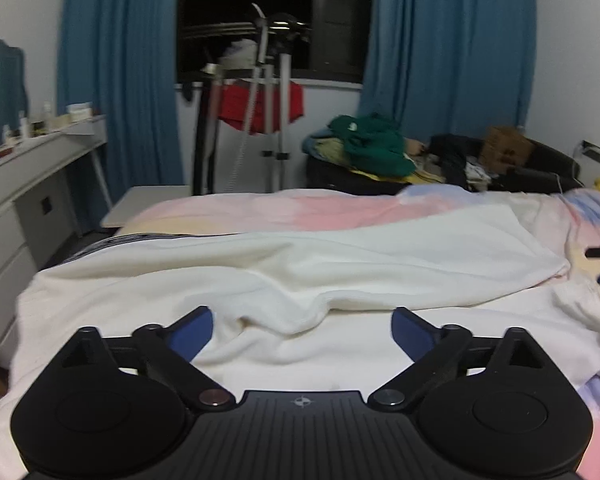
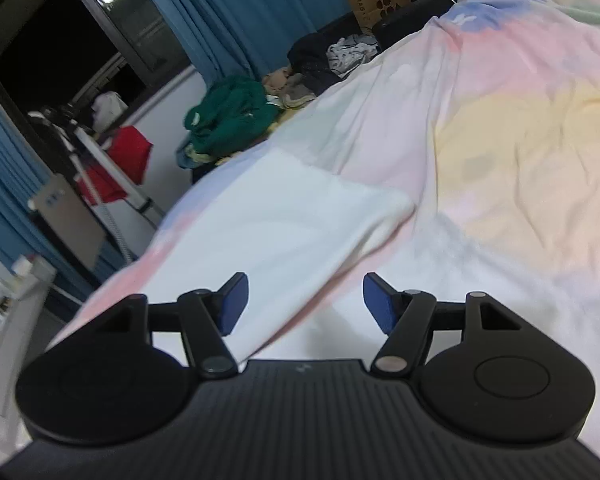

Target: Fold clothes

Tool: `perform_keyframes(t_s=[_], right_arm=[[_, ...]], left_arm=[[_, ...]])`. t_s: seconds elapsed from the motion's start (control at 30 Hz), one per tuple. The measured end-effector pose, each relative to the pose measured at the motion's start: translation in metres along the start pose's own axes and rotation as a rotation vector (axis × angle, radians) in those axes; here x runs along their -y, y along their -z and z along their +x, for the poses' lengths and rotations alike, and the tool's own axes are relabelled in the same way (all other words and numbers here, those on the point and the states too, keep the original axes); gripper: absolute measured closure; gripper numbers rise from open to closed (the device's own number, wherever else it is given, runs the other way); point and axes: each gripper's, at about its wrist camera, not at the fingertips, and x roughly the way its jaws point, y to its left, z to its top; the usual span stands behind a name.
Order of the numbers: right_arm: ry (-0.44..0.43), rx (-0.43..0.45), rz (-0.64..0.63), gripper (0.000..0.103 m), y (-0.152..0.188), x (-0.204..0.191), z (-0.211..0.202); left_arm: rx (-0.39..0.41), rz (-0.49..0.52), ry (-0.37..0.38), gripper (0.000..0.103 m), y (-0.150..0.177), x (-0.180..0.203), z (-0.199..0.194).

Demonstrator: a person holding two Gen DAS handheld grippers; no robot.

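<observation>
A cream-white garment (image 1: pixel 300 264) of soft, fleecy knit lies spread across the bed (image 1: pixel 260 208), long and roughly rectangular, with a thick rumpled fold running across its middle and a smooth squared corner at its far right end. A dark band with pale lettering shows along its far left edge. Under it the bed cover is a thin, lightly creased sheet printed in pastel pink, yellow and blue patches.

The left tool (image 1: pixel 302 326) hovers just above the near part of the garment, its blue-padded jaws spread wide with the bunched fold lying ahead of and between them, no pad pressing on cloth. In the right wrist view, the right tool (image 2: pixel 305 302) is also spread, less widely; the garment's (image 2: pixel 284 232) folded edge passes beneath the gap and by its left pad, though contact cannot be told, and the bare pastel cover (image 2: pixel 500 140) lies under its right pad.

Beyond the bed's far side a heap of clothes (image 1: pixel 374 148) sits topped by a crumpled green garment, with dark items and a brown paper bag (image 1: pixel 506 146) to its right. A metal stand (image 1: pixel 270 120) draped with red cloth stands before the dark window, flanked by blue curtains (image 1: pixel 116 80). At left, a white table (image 1: pixel 40 152) carries small bottles and boxes. Nothing lies between either tool and the garment.
</observation>
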Motion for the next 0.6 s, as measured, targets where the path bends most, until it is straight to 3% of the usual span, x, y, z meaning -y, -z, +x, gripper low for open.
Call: perform_keyframes(t_s=[0.2,0.43,0.6], right_arm=[[-0.041,-0.057,0.023,0.037,0.029,-0.001,-0.042],[-0.1,-0.221,0.259,0.036,0.063,0.033,-0.062],[-0.1,-0.305,0.426,0.036,0.079,0.05,-0.057]], left_arm=[[-0.028,-0.144,-0.066,0.0,0.019,-0.034,-0.05],[-0.187,-0.538,-0.065,0.0,0.065,-0.129,-0.059],[-0.211,-0.822,-0.023,0.0,0.092,-0.179,-0.066]])
